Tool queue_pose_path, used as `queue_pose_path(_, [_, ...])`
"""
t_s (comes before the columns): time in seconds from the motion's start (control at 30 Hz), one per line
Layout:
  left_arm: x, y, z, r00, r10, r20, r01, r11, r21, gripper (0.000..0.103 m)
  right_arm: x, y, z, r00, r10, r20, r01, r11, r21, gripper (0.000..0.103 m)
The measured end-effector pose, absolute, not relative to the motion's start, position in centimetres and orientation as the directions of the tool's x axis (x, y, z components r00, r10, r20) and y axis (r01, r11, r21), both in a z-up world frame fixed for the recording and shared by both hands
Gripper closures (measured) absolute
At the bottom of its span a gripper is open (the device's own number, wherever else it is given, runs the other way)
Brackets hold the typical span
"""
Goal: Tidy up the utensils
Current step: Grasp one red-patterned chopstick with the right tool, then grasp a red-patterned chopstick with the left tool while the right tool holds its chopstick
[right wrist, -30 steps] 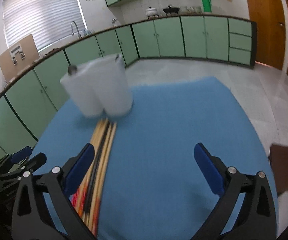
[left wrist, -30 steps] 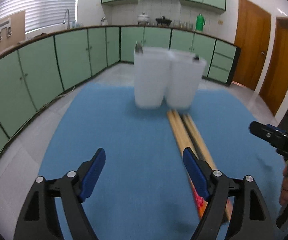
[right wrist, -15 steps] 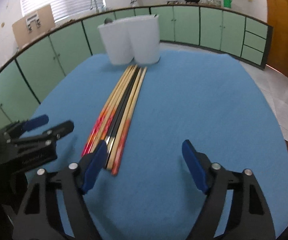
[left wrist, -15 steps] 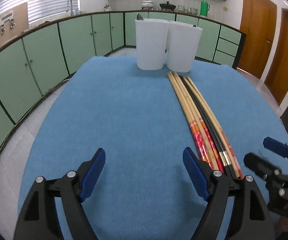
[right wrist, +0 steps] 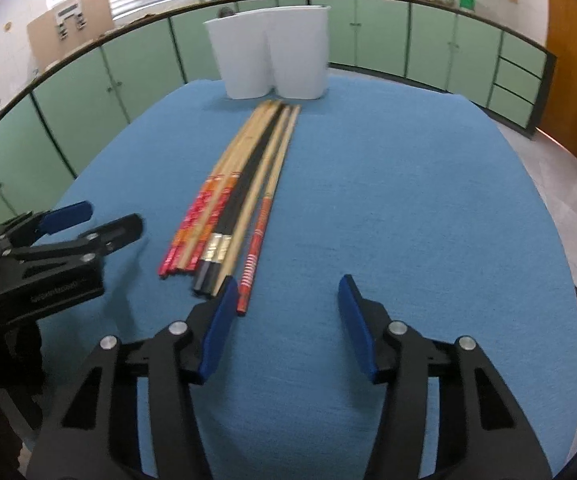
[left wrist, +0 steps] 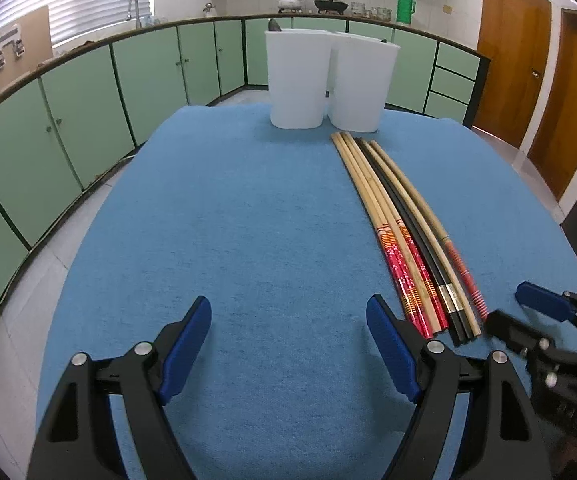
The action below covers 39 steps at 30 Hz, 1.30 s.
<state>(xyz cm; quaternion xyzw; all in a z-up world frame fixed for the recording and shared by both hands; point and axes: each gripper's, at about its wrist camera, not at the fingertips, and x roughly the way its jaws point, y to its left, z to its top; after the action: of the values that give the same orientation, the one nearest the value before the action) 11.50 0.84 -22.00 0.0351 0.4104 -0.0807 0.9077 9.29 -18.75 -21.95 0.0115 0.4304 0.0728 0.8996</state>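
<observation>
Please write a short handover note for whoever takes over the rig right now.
Left gripper: open, nothing between its fingers, hovering over the blue cloth.
Right gripper: closing, nothing between its fingers yet; the chopsticks' near ends lie just beside its left finger.
Chopsticks: one bundle on the cloth, far ends near the two white holders.
Done: no chopsticks picked up.
Left: pick up the chopsticks and put them in the holders.
</observation>
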Motion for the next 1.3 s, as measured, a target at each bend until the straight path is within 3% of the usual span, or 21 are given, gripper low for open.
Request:
queue_pose_path(0.17, [11.4,0.8,-21.9,0.654,-0.109,-0.748,0.169,0.986,0.005,0.025,9.0,-19.3,-21.7,0.622,0.160,-0.767,-0.122,0.987,0.107,0.053])
queue_pose_path(0.27, [11.2,0.7,-21.8,0.655,-0.116,-0.747,0.177,0.984,0.002,0.025,8.9,-18.6,-21.9,0.615,0.173,-0.770,-0.151,0.983,0.100,0.063])
queue_pose_path(0.3, [11.2,0.6,-21.8,0.653,-0.120,-0.747,0.182,0.983,0.001,0.025,8.9,-18.3,-21.9,0.614,0.172,-0.771,-0.160,0.983,0.092,0.069])
queue_pose_path(0.33, [11.1,0.5,-21.8,0.651,-0.127,-0.748,0.190,0.982,-0.001,0.025,9.0,-18.1,-21.9,0.612,0.178,-0.770,-0.168,0.981,0.093,0.084])
queue_pose_path(0.37, [11.0,0.4,-21.8,0.649,-0.132,-0.749,0.195,0.981,-0.004,0.025,9.1,-18.0,-21.9,0.607,0.187,-0.773,-0.177,0.979,0.097,0.092])
queue_pose_path(0.4, [10.9,0.3,-21.9,0.645,-0.140,-0.751,0.203,0.979,-0.008,0.024,9.2,-18.0,-22.0,0.601,0.193,-0.776,-0.181,0.978,0.103,0.097])
queue_pose_path(0.67, [10.5,-2.0,-22.4,0.589,-0.227,-0.775,0.312,0.949,-0.041,0.022,9.2,-20.0,-21.9,0.617,0.189,-0.764,-0.100,0.982,0.162,0.098])
queue_pose_path(1.13, [11.4,-0.7,-22.9,0.600,-0.117,-0.791,0.186,0.983,-0.004,0.022,9.0,-20.3,-21.9,0.616,0.188,-0.765,-0.101,0.982,0.160,0.097])
queue_pose_path(1.3, [11.2,-0.9,-22.8,0.605,-0.116,-0.788,0.196,0.981,0.006,0.031,9.0,-20.2,-21.9,0.611,0.183,-0.770,-0.110,0.983,0.147,0.095])
